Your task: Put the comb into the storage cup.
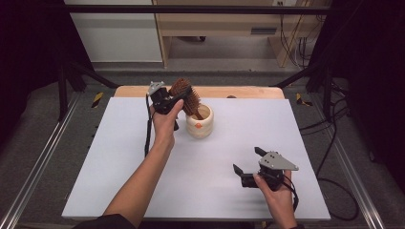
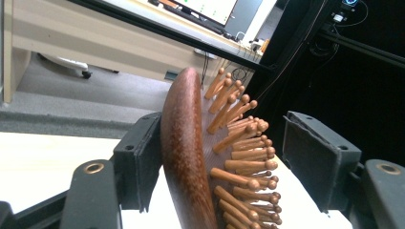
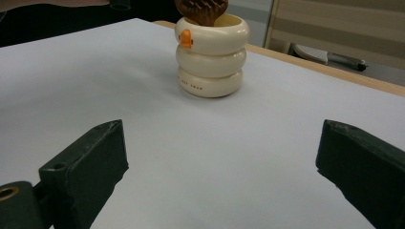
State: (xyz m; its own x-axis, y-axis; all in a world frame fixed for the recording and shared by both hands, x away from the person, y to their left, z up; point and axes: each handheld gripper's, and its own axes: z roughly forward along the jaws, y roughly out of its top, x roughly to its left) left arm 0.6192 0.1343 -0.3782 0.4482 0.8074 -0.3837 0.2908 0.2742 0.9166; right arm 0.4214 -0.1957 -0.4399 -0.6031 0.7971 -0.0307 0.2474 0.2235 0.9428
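High view first: nearest me, at the right of the white table, my right gripper hangs low over the surface with its jaws spread and nothing between them. Farther off, left of centre, my left hand holds my left gripper at the head of the wooden hairbrush, whose handle stands tilted in the cream cup near the table's far edge.

My right gripper view looks across the bare table between its two parted jaws to the cup, and it alone shows the cup's build: three stacked rounded rings, with a small orange mark near the rim and the brush poking out of the top.

My left gripper view gives what neither of the others does: the brush head sits edge-on between my jaws, its smooth dark back touching or just beside the left pad, while a clear gap separates the knob-tipped wooden bristles from the right pad. So my left gripper is released: the brush sits between its jaws, not clenched by them.
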